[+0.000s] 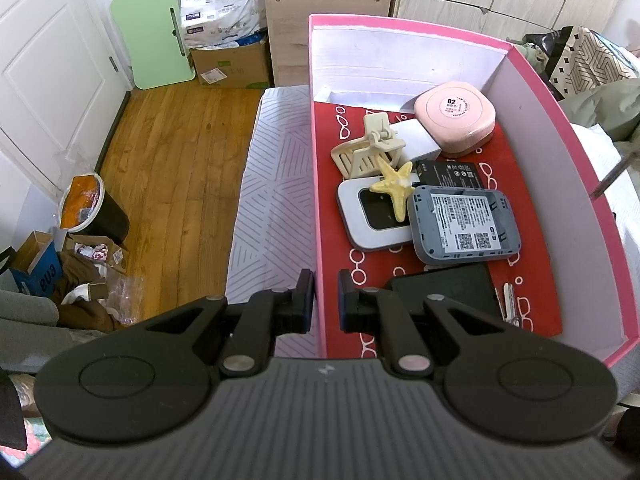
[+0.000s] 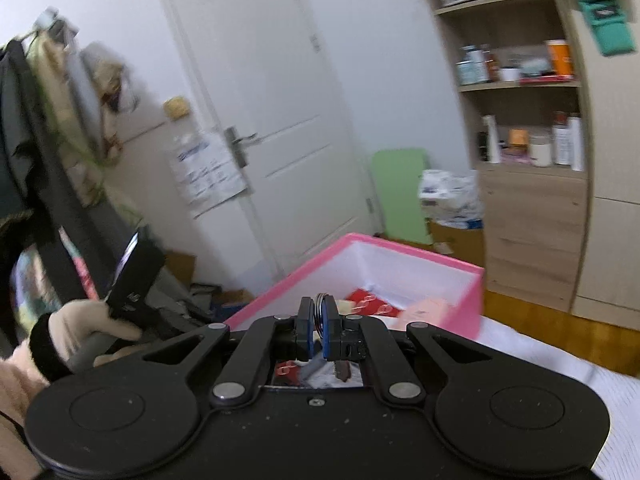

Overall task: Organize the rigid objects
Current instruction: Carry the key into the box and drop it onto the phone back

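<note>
The left claw (image 1: pixel 325 300) is held with its two fingers a little apart, one on each side of the pink box's (image 1: pixel 532 72) left wall. Nothing is pinched between them. Just past the right finger, a flat black thing (image 1: pixel 444 288) is seen on the red paper (image 1: pixel 332 152) on the box floor. Beyond it a grey gadget (image 1: pixel 464 224) is laid partly on a white gadget (image 1: pixel 372 216), and a yellow starfish (image 1: pixel 394 188) is laid on top of the white one. Farther back a cream clip (image 1: pixel 370 148), a white block (image 1: pixel 416 140) and a pink case (image 1: pixel 456 116) are found. The box is set on a striped bed (image 1: pixel 272 184).

The right claw (image 2: pixel 319 320) is squeezed shut on a metal key ring (image 2: pixel 319 308), held up above the pink box (image 2: pixel 476 300). A white door (image 2: pixel 260 100) and wooden shelves (image 2: pixel 524 168) are seen behind.
</note>
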Demonstrator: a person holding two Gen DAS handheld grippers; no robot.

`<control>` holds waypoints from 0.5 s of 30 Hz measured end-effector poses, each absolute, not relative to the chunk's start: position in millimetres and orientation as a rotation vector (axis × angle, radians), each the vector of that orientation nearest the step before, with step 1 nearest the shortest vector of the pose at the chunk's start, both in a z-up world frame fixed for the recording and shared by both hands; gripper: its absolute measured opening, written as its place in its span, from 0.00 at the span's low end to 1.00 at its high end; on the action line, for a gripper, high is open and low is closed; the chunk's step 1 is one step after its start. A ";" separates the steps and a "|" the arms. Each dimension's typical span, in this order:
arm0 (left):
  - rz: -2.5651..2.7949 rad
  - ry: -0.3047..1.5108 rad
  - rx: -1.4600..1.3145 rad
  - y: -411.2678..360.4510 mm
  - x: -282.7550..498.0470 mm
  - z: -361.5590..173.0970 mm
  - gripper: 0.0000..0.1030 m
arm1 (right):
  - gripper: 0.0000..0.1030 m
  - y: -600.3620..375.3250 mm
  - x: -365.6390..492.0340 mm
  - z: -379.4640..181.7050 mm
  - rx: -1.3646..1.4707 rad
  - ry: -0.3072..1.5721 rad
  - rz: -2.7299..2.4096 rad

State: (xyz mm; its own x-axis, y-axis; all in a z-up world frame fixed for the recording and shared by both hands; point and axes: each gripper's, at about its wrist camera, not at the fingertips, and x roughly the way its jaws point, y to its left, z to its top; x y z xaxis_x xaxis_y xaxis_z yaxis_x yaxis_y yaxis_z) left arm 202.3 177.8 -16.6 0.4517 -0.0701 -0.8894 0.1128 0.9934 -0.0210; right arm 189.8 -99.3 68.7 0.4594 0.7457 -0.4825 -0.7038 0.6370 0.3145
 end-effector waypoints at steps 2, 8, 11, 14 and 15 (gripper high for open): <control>-0.114 1.094 0.040 178.0 202.7 -16.3 0.09 | 0.06 -84.9 193.5 67.5 0.047 0.647 0.917; -0.115 1.089 0.018 180.3 201.7 -17.0 0.09 | 0.06 -48.8 213.7 44.6 0.012 0.730 0.968; -0.117 1.087 0.018 180.4 200.7 -17.6 0.09 | 0.06 -33.3 221.2 28.9 -0.012 0.780 0.948; -0.118 1.090 0.014 181.0 201.3 -17.5 0.09 | 0.07 -27.6 226.4 16.5 -0.029 0.802 0.875; -0.119 1.091 0.015 180.9 201.7 -17.6 0.09 | 0.07 -27.8 226.3 15.4 -0.031 0.794 0.859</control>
